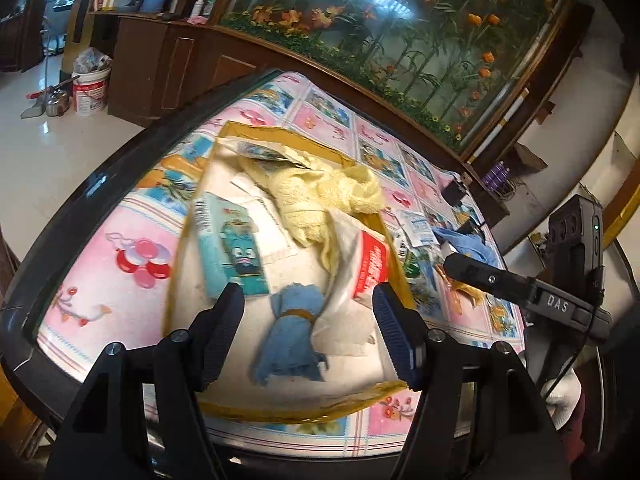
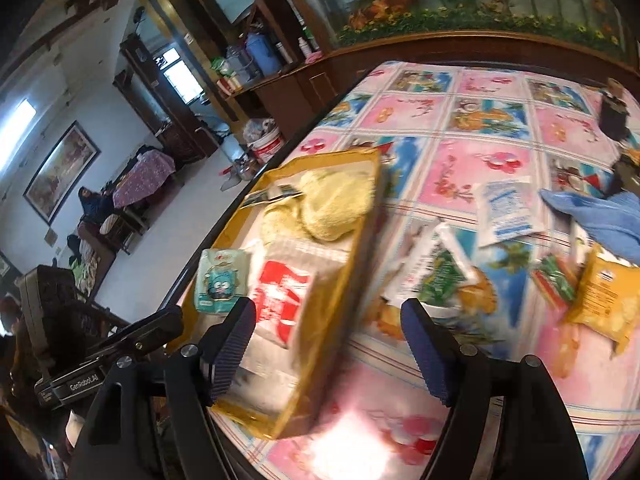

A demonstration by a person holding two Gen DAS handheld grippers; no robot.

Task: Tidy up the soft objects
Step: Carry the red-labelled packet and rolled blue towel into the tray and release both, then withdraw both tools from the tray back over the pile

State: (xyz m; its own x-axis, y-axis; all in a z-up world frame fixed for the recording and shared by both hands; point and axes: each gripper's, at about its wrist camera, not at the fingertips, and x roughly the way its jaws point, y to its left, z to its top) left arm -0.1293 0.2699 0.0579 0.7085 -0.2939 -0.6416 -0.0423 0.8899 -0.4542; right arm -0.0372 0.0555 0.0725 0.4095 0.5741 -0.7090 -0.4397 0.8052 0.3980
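While both grippers hang wide open and empty, the left gripper [image 1: 308, 320] hovers over the rolled blue cloth bundle [image 1: 294, 332] in the gold-rimmed cardboard tray [image 1: 280, 414]. The right gripper [image 2: 328, 344] straddles the tray's right wall; a careless descent could tip it toward the table's near edge.

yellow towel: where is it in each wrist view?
Left wrist: yellow towel sits upper centre, in the far part of the gold-rimmed tray, spilling over its right edge.
Right wrist: yellow towel is centre-left, at the tray's far end.
Shared landmark: the teal cartoon packet lying in the tray, nearer than the towel.
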